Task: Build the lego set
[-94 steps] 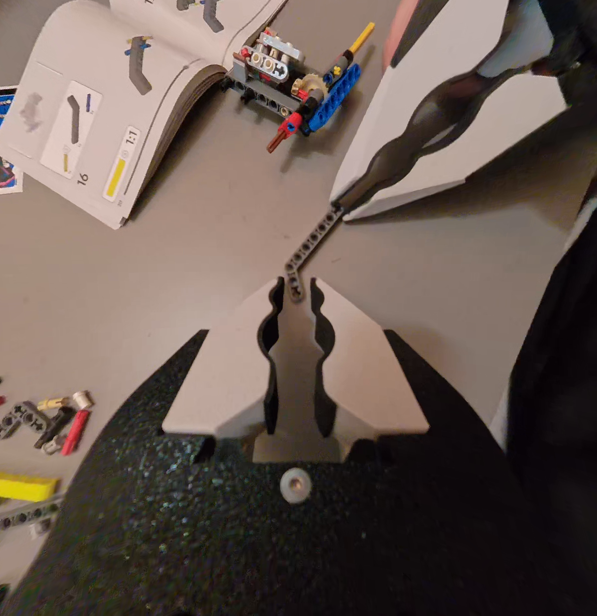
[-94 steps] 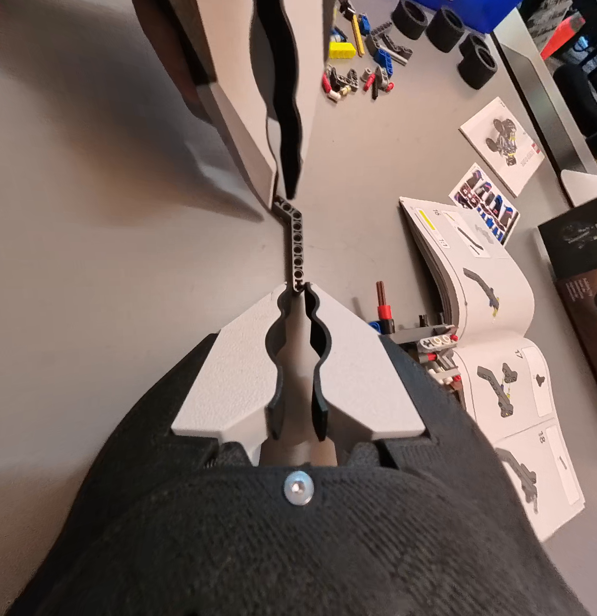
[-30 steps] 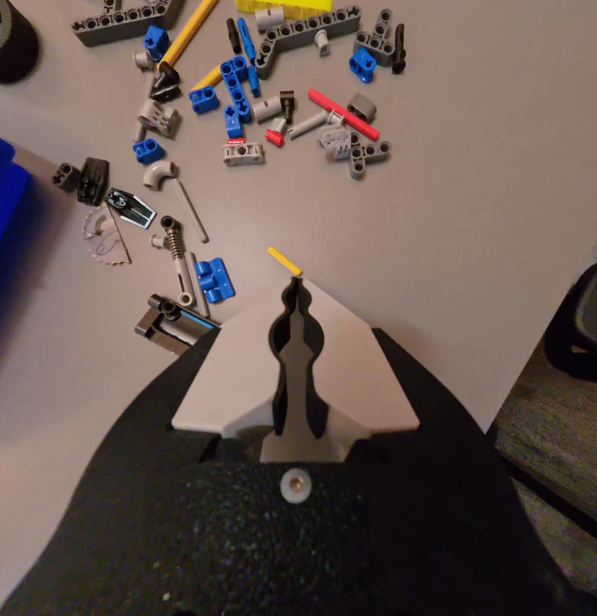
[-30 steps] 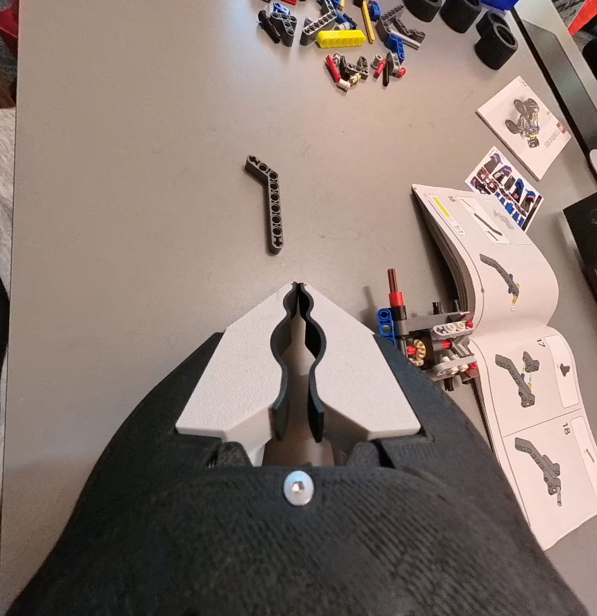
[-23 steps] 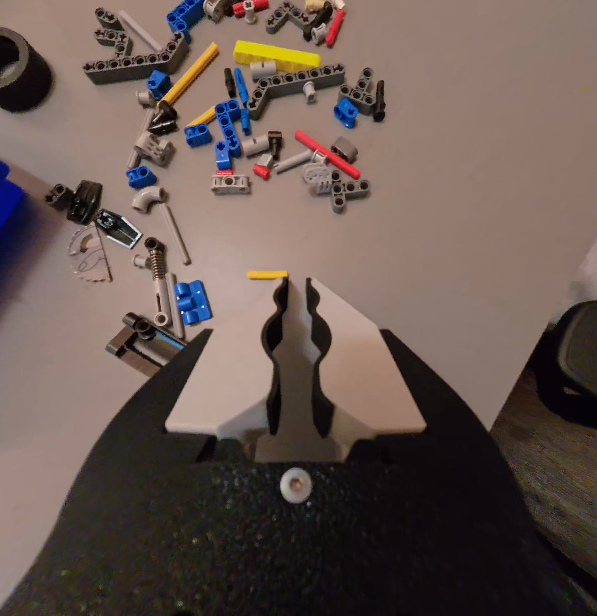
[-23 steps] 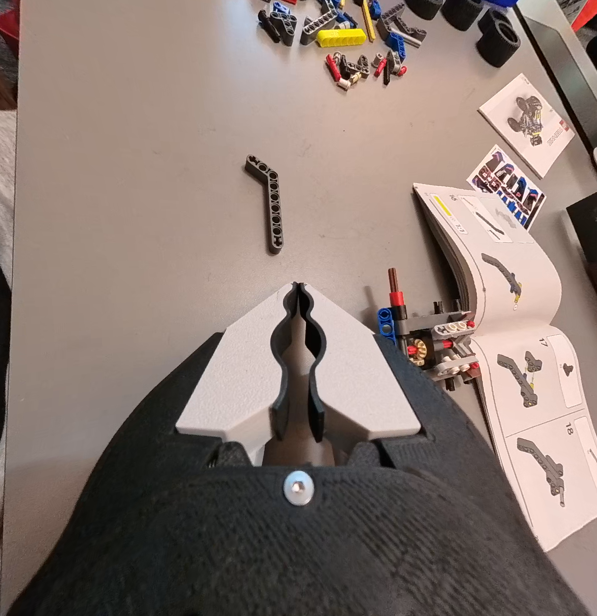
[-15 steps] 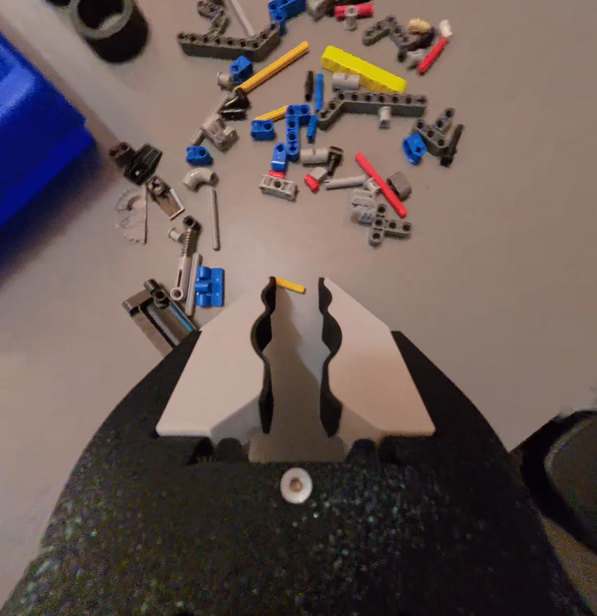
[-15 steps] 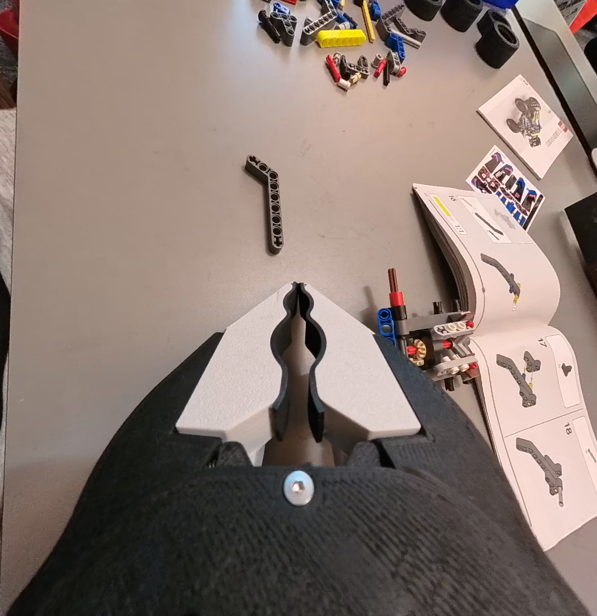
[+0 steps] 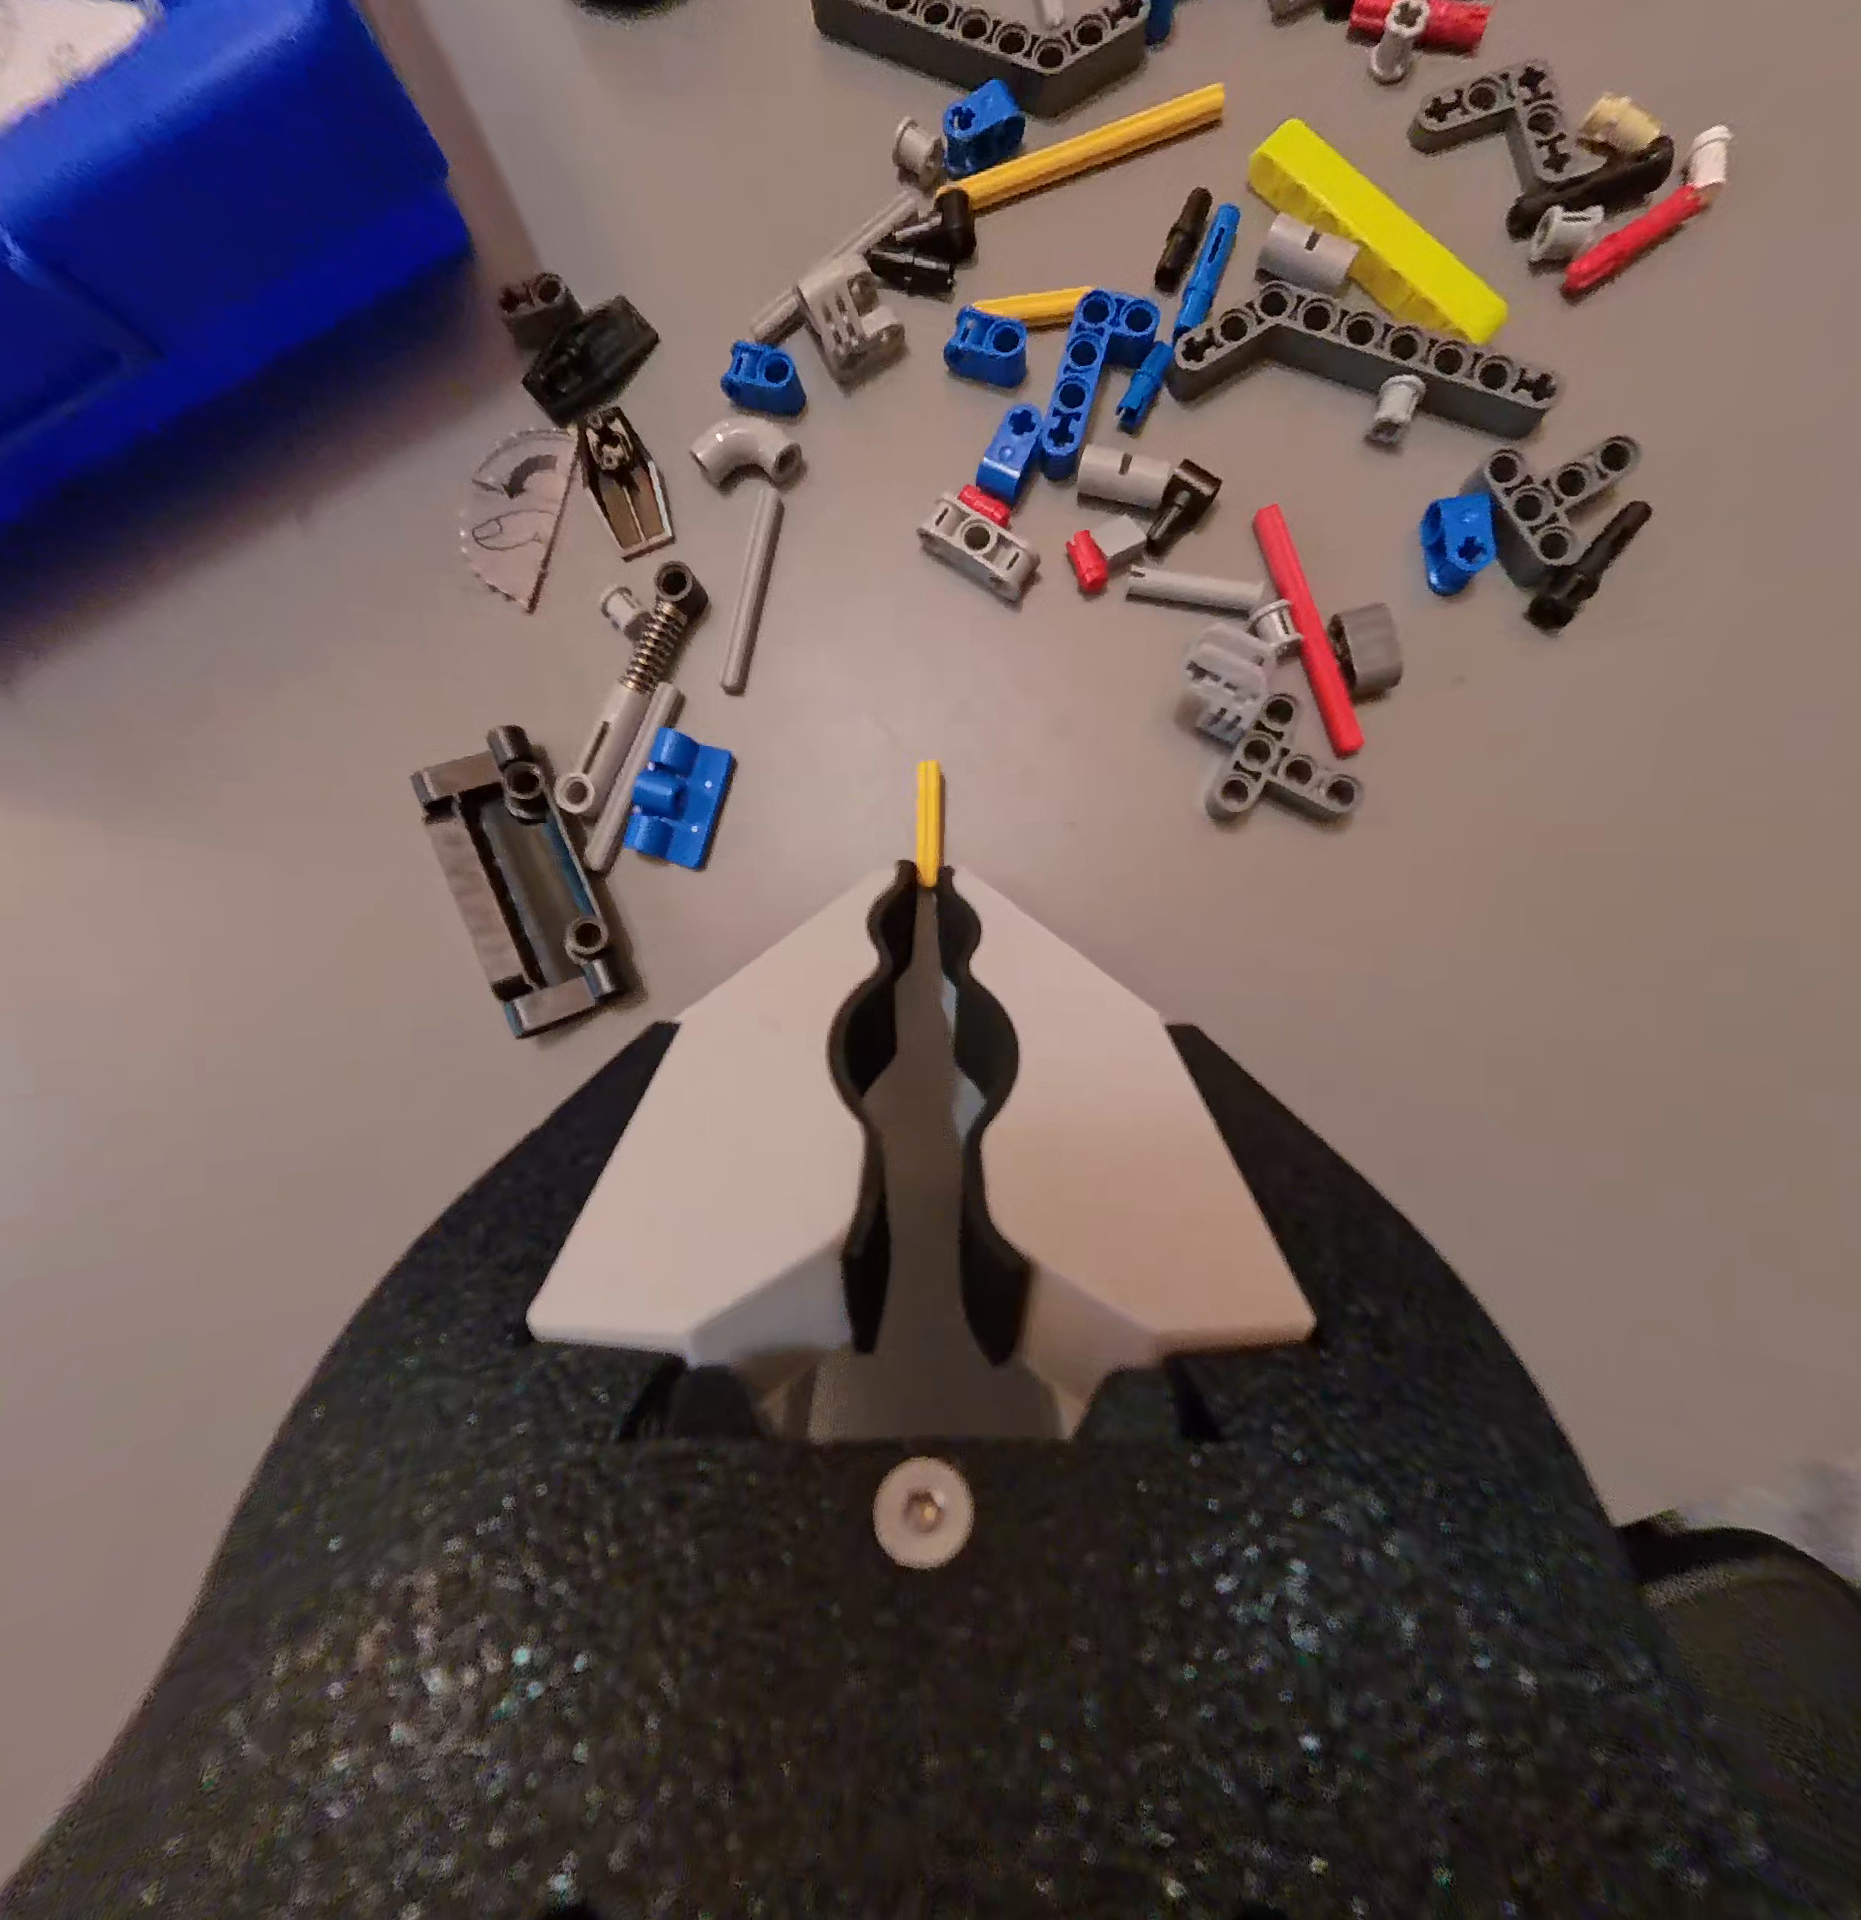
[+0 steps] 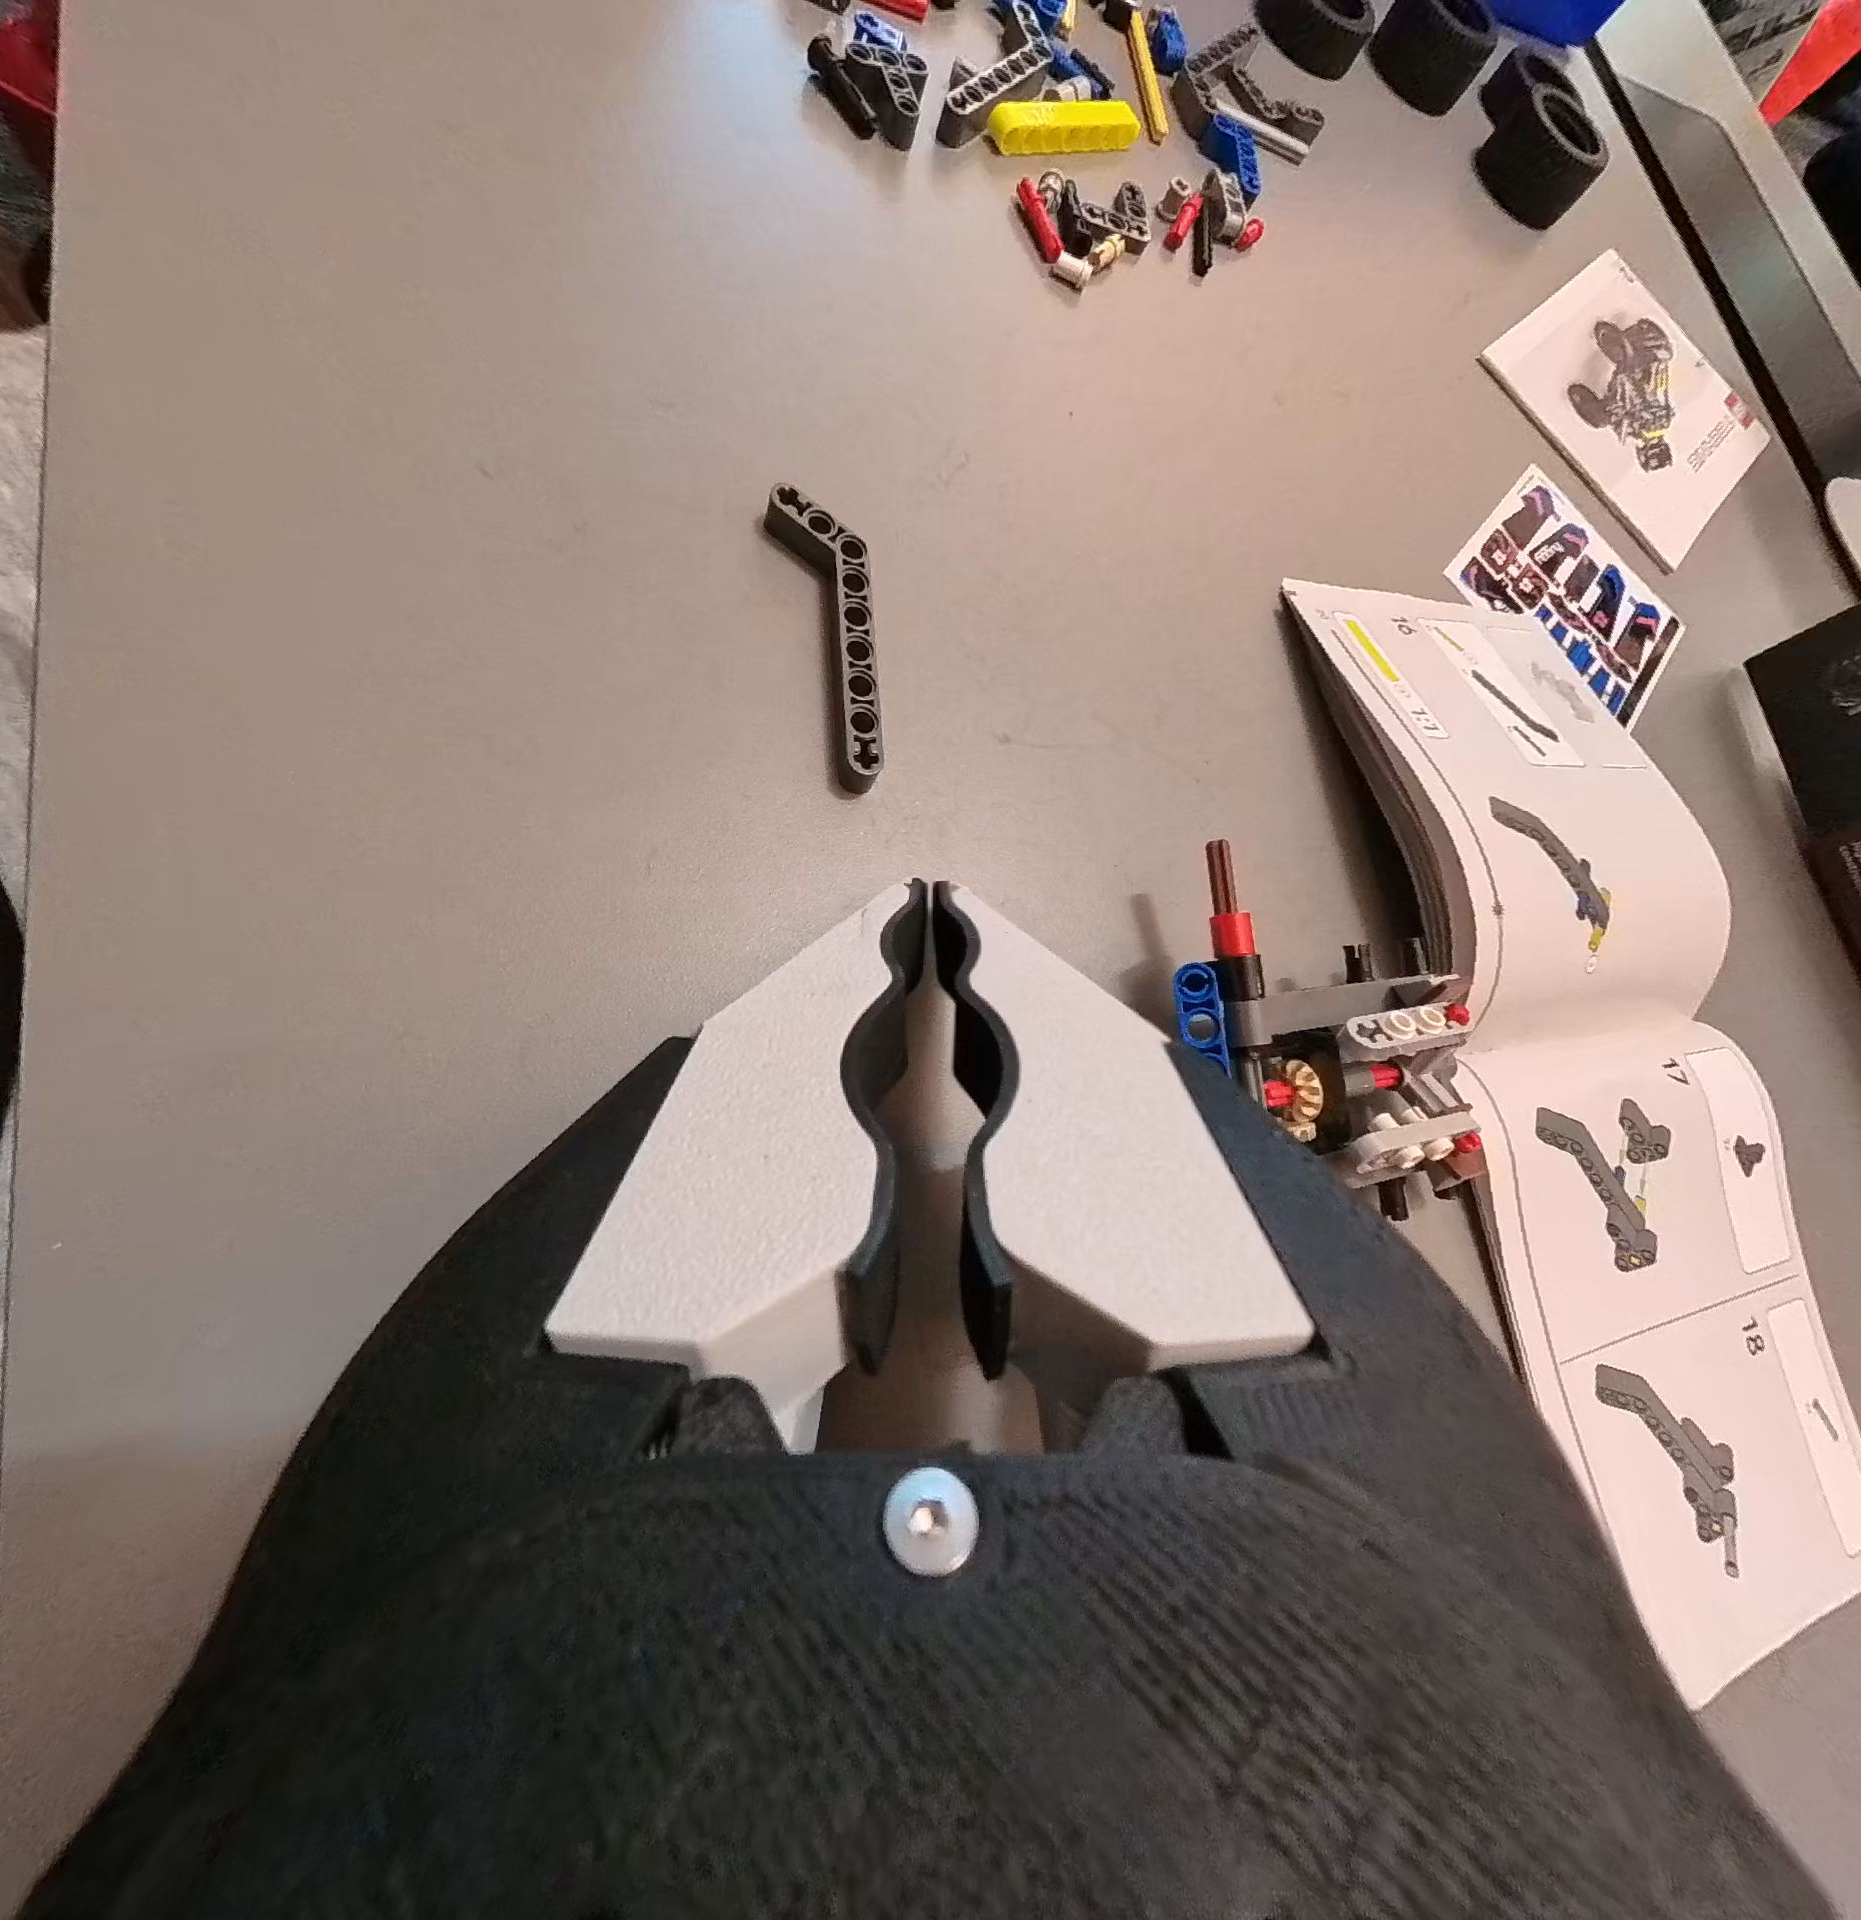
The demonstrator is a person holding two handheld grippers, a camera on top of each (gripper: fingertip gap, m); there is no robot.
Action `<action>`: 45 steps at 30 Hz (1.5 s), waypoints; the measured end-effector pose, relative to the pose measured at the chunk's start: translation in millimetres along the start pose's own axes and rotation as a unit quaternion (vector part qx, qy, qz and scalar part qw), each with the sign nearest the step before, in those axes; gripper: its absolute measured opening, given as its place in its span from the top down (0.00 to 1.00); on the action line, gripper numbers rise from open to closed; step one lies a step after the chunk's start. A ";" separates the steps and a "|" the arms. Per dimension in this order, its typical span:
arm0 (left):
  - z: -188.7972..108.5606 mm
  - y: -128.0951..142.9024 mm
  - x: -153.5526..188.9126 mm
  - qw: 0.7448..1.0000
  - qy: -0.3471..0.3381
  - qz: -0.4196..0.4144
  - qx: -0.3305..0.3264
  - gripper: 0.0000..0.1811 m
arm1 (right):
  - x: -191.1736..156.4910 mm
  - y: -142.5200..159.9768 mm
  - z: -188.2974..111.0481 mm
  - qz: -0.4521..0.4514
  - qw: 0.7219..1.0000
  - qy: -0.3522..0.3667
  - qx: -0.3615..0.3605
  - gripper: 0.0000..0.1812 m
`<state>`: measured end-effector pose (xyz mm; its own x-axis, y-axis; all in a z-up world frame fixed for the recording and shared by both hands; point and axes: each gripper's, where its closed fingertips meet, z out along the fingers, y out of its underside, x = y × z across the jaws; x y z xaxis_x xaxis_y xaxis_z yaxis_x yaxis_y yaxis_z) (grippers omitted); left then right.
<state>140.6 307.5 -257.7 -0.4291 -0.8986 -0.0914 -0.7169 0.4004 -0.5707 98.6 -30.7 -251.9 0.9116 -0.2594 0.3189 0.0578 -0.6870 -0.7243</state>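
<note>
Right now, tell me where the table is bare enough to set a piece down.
The widest bare patch lies left of the bent grey beam, out to the table edge. Another lies between that beam and the loose parts pile. It is crowded around the pile and by the instruction booklet and partial build.

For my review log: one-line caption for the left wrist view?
Left gripper shut on a short yellow axle, above a grey table strewn with loose pieces.
</note>
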 end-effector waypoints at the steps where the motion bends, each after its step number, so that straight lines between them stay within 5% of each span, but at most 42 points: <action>1: -3.3 -3.7 0.3 1.000 -0.007 0.013 0.008 0.99 | 1.6 -0.2 -0.3 -0.001 1.000 0.007 0.001 0.99; 4: -28.0 -40.1 34.6 0.992 0.011 0.092 0.083 0.99 | 7.4 1.6 -5.6 -0.012 1.000 0.022 0.011 0.91; 7: -41.4 -78.3 118.7 0.970 0.104 0.174 0.135 0.99 | 7.9 -6.4 -14.5 -0.013 0.998 0.012 0.052 0.86; 12: -21.7 -98.0 245.4 0.919 0.235 0.292 0.125 0.99 | 7.1 -40.3 -24.3 -0.111 0.984 0.048 0.131 0.87; 17: -7.2 -114.3 295.5 0.898 0.319 0.283 0.106 1.00 | 14.0 -41.1 -25.1 -0.270 0.948 0.132 0.107 0.83; 22: -8.5 -122.0 315.1 0.890 0.382 0.233 0.091 0.99 | 16.4 -41.5 -24.3 -0.321 0.922 0.182 0.119 0.82; 34: -5.5 -126.2 322.7 0.896 0.389 0.195 0.085 0.99 | 18.3 -31.8 -20.6 -0.361 0.904 0.211 0.093 0.99; 45: -14.4 -158.5 315.7 0.894 0.308 0.204 0.253 0.95 | 42.6 -39.9 -28.6 -0.221 0.938 0.238 0.117 0.99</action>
<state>110.9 -37.1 -184.3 -0.9314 -0.3640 0.0021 -0.1584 0.4002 -0.9026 123.5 -33.8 -191.9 0.4953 -0.2957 0.8168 0.5270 -0.6453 -0.5531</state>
